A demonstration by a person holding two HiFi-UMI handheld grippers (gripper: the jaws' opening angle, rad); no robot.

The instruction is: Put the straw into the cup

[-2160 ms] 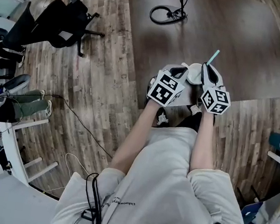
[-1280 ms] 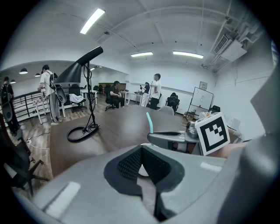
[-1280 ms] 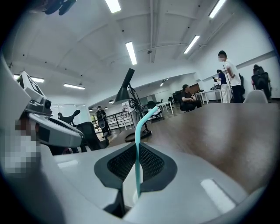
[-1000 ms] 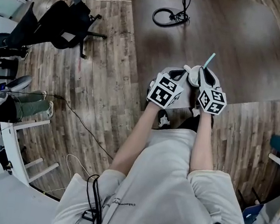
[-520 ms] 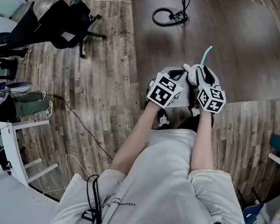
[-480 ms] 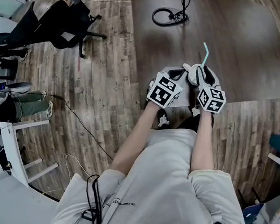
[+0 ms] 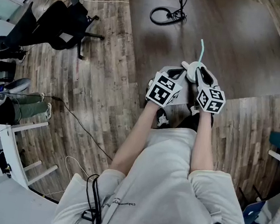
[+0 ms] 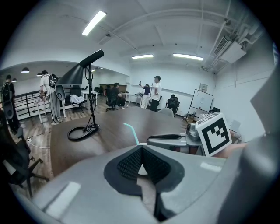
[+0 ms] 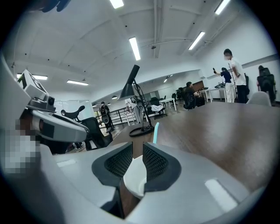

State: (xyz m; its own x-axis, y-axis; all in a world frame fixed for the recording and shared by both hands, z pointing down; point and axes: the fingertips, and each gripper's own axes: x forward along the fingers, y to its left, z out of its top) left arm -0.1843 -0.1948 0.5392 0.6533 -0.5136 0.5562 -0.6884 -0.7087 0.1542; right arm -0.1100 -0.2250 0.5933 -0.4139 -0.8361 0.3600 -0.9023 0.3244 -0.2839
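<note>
left gripper (image 8: pixel 140 154) clamped on the cup (image 9: pixel 133 178) wall, thin white sliver between the pads. right gripper (image 9: pixel 137 154) jaws a crack apart just over the cup mouth, nothing pinched that I can see. straw (image 7: pixel 201 50) stands just past both tips, axis near upright, top bent, lower end seemingly in the cup, right gripper nearer. nothing else visible in the cup

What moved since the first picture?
The teal straw swung from leaning right to almost straight up over the white cup. The left claw and right claw stayed together at the cup by the table edge. I can't tell if anything was let go.
</note>
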